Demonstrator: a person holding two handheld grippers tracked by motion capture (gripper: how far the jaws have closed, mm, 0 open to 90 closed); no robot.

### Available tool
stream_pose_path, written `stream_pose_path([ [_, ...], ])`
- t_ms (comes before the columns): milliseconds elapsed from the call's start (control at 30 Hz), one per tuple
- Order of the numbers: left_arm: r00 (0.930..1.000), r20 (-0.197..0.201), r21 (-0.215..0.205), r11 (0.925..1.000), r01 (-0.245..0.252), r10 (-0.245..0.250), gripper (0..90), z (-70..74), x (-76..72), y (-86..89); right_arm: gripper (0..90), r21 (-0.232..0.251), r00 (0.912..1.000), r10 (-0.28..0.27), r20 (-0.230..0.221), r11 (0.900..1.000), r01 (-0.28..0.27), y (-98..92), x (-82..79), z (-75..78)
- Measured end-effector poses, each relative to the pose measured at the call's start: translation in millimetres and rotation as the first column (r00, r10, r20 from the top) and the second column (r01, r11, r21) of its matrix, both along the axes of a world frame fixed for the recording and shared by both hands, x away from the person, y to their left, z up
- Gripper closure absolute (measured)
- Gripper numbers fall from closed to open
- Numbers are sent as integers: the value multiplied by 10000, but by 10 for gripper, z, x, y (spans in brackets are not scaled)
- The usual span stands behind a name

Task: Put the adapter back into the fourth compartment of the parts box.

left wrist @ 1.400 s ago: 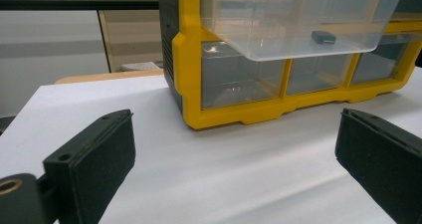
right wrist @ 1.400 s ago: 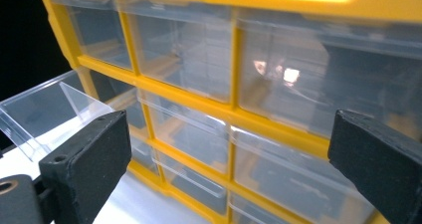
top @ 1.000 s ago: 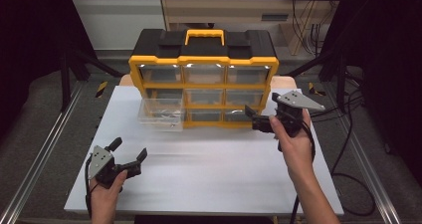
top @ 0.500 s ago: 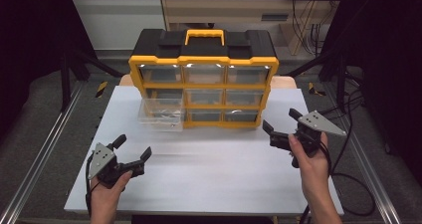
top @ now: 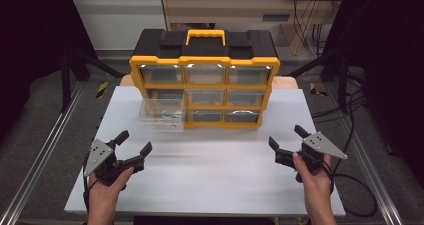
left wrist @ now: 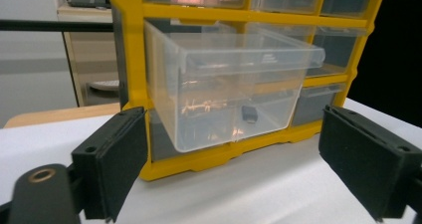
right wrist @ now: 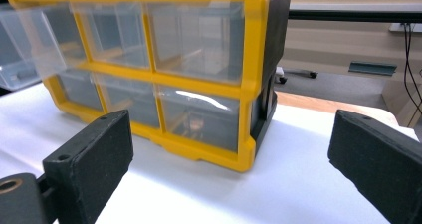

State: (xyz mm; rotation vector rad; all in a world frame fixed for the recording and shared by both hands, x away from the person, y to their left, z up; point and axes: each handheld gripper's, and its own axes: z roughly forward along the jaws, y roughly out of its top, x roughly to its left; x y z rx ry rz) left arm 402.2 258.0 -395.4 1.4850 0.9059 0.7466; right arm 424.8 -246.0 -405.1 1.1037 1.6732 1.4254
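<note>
1. The clear drawer (top: 161, 114) stuck out of the organizer's (top: 205, 80) lower left.
2. The left gripper (top: 134, 146), jaws just narrowing, stood empty before it.
3. The right gripper (top: 287, 138) gaped empty, right of it.

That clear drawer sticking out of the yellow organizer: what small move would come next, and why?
Probably the left gripper moves forward to the pulled-out clear drawer. Its jaws stand open and empty, facing that drawer, which holds a small dark part. The right gripper sits open, farther off.
</note>
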Motion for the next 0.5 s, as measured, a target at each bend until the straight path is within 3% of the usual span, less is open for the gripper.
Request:
stream_pose_path([
  [100, 9998, -107, -169, 9997, 149, -151, 165, 38, -14, -25, 40, -82, 10000, 54, 6, 10000, -54, -7, -38, -95],
  [267, 9998, -135, -80, 9999, 146, -147, 225, 55, -37, -50, 38, -73, 10000, 68, -49, 10000, -68, 2, -82, -207],
  [500, 9999, -130, -110, 9999, 38, -39, 384, 90, -80, -76, 37, -81, 9995, 227, -236, 9997, -228, 49, -142, -353],
])
